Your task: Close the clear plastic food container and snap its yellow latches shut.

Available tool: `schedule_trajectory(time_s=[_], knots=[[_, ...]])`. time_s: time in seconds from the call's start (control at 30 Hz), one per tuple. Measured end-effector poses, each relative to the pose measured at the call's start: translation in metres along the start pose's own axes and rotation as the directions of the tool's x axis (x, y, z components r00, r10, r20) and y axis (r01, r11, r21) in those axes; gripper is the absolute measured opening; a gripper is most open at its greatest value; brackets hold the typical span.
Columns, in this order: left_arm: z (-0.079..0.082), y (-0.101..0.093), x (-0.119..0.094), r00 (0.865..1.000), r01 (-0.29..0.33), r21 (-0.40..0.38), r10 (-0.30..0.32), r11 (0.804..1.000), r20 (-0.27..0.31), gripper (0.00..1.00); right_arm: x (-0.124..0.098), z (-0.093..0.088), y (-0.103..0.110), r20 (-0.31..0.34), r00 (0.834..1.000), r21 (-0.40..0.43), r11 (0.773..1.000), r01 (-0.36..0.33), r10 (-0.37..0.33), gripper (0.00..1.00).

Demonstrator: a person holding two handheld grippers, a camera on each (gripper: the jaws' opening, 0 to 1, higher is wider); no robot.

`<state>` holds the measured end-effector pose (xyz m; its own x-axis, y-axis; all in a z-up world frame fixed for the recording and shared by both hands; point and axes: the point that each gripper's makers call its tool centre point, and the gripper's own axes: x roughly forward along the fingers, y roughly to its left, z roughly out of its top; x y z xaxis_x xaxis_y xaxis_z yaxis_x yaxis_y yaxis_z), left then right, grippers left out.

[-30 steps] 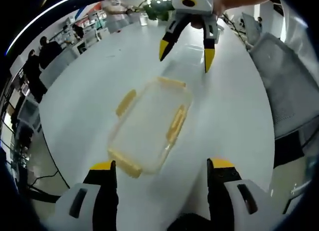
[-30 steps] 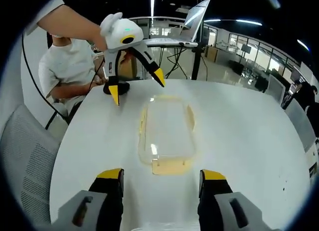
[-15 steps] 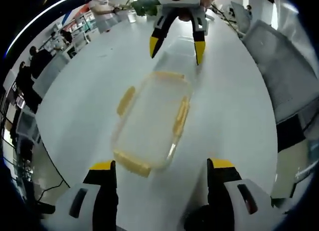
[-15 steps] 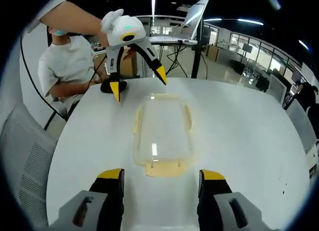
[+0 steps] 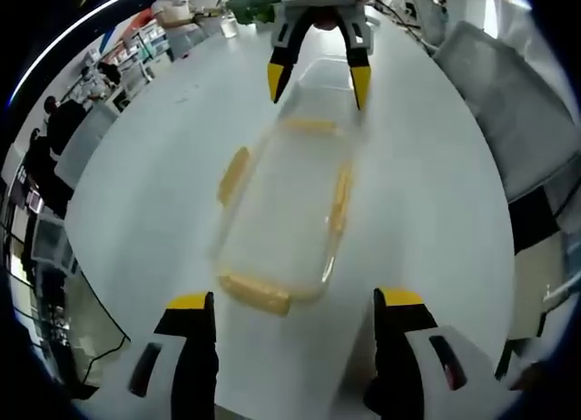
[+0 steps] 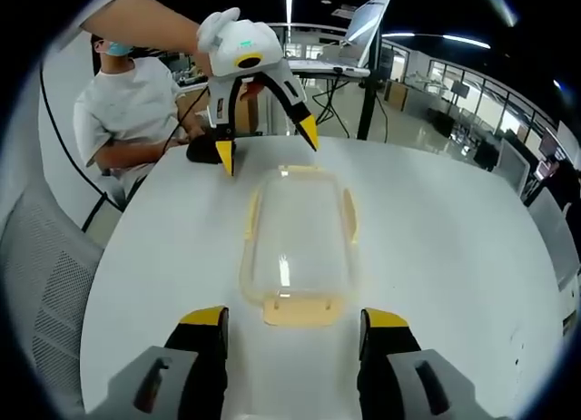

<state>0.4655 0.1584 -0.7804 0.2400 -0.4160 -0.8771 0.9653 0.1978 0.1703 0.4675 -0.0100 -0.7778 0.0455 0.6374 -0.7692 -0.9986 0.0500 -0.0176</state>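
A clear plastic food container (image 5: 286, 216) (image 6: 298, 234) with its lid on lies on the white table (image 5: 145, 184) (image 6: 163, 257). Yellow latches show on its ends and long sides: one end latch (image 5: 254, 293) points at my left gripper, another end latch (image 6: 301, 309) at my right one. My left gripper (image 5: 292, 304) stands open just short of the container's near end. My right gripper (image 6: 292, 318) is open too, close to the opposite end. Across the container, the right gripper (image 5: 318, 75) appears in the left gripper view and the left gripper (image 6: 268, 139) in the right gripper view, held by a person's hand.
A person in a white shirt (image 6: 127, 112) sits beyond the table. A dark object (image 6: 207, 151) rests on the table by the far end. Mesh office chairs (image 5: 517, 121) (image 6: 41, 284) stand along the table's edge. Plants and a cup (image 5: 227, 21) sit at the far side.
Both grippers have come closer to the container's ends; in the left gripper view the container looms larger and the opposite gripper hangs right over its far end.
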Motion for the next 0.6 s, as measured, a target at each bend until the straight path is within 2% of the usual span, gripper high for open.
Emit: schedule_trajectory(time_s=[0.27,0.37,0.47,0.6], knots=[[-0.005,0.015,0.002,1.000,-0.013,0.038,0.014,0.999,-0.023,0.65,0.005,-0.001,0.000,-0.014,1.000,-0.010,1.000,-0.004,0.004,0.55],[-0.004,0.020,0.003,1.000,-0.015,0.047,0.016,0.999,-0.024,0.65,0.005,0.001,-0.006,-0.013,1.000,-0.018,1.000,0.022,-0.022,0.45],[-0.003,0.025,0.005,0.999,-0.016,0.073,0.018,0.997,-0.027,0.65,0.008,0.004,-0.005,0.001,1.000,-0.010,1.000,0.009,-0.009,0.52],[-0.004,0.026,0.009,0.999,-0.006,0.087,0.010,0.996,-0.039,0.64,0.011,-0.001,-0.006,-0.031,0.999,-0.042,0.999,0.016,-0.018,0.49]])
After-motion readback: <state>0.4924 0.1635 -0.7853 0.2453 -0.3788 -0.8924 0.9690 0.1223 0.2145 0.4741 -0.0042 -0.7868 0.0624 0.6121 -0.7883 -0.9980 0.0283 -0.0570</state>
